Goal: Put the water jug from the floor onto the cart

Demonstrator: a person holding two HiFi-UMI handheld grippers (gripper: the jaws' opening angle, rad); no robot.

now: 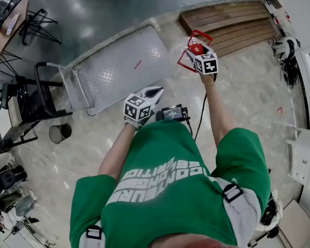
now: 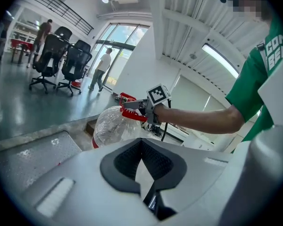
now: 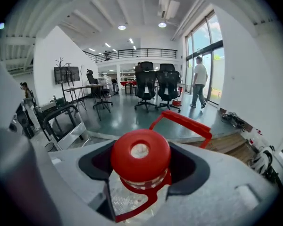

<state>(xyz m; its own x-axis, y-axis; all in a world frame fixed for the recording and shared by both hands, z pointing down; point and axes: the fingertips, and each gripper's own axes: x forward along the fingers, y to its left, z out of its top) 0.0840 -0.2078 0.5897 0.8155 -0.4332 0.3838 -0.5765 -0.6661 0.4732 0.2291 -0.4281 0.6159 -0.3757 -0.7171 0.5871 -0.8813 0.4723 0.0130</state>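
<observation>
While one jug [image 2: 111, 126] hangs clamped, one cart [image 1: 119, 66]

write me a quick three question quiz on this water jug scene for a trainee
1. True or false: the water jug already stands on the cart.
2. Fill in: the jug's cap is ____.
3. The right gripper is: A open and empty; B shut on the jug; C out of view.
Key: 1 false; 2 red; 3 B.
</observation>
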